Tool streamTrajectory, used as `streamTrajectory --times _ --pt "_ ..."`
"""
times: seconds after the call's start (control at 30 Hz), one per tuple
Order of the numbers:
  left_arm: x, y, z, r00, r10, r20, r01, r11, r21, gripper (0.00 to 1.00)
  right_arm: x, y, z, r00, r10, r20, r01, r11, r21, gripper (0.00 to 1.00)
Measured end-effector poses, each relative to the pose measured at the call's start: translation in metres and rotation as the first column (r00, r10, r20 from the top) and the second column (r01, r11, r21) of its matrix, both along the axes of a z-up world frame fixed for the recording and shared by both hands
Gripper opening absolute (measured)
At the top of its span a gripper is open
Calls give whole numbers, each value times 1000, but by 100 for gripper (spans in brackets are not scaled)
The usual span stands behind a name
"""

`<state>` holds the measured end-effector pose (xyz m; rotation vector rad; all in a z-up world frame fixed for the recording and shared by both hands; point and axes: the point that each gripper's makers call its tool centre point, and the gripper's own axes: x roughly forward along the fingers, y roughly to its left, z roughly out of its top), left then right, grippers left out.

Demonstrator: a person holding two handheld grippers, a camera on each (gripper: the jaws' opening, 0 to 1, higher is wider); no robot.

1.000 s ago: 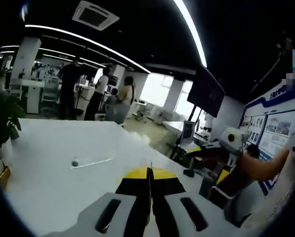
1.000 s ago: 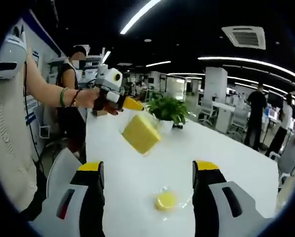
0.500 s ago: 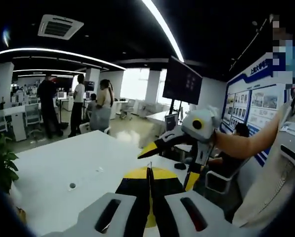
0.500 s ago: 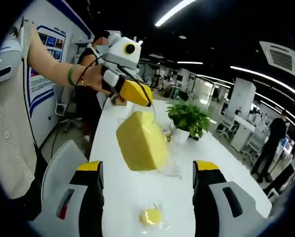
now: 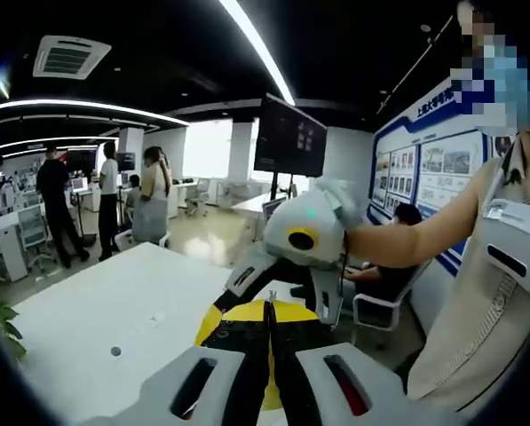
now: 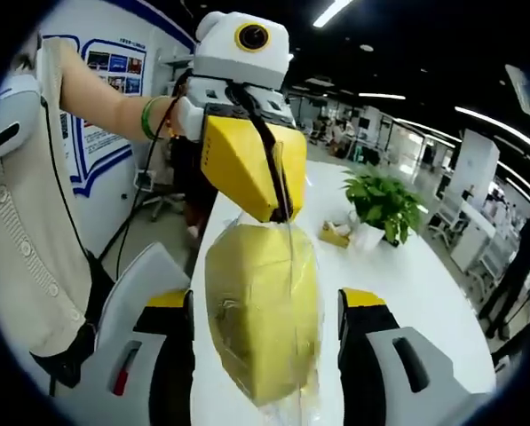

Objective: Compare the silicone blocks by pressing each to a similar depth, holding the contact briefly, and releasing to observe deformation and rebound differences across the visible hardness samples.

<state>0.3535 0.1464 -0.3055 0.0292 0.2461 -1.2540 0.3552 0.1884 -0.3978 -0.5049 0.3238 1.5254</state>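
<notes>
left gripper (image 6: 278,209), jaws pressed together, pinches the bag of the yellow silicone block (image 6: 263,319), hanging it between the spread right gripper (image 6: 265,355) for a squeeze test.

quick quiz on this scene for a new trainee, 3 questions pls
1. True or false: the yellow block lies flat on the white table.
2. What is the left gripper pinching? A) the clear wrap at the top of the yellow block B) a cup C) a pen
3. Fill in: farther along the white table stands a potted ____.

Key
1. False: it hangs from the left gripper, between the open jaws of the right gripper.
2. A
3. plant
</notes>
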Motion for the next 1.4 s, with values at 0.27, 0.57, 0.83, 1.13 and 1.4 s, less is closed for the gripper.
streamTrajectory --times 0.27,0.57,0.83,1.13,1.4 --pt "-7 4 7 999 -23 37 23 1000 -4 0 -4 7 -7 1000 19 -19 -20 1000 -22 45" --pt "-18 7 10 998 -32 57 32 1000 0 0 -9 12 -5 1000 31 1 -31 999 -32 33" --pt "-21 8 13 996 -34 78 34 999 0 0 -11 11 -1 999 27 37 -25 999 -47 21" --pt "-27 9 16 994 -39 106 39 999 7 0 -17 9 0 1000 16 5 -15 996 -86 13" --pt "-30 10 15 992 -44 115 42 999 21 0 -20 9 -1 1000 18 24 -15 994 -106 8"
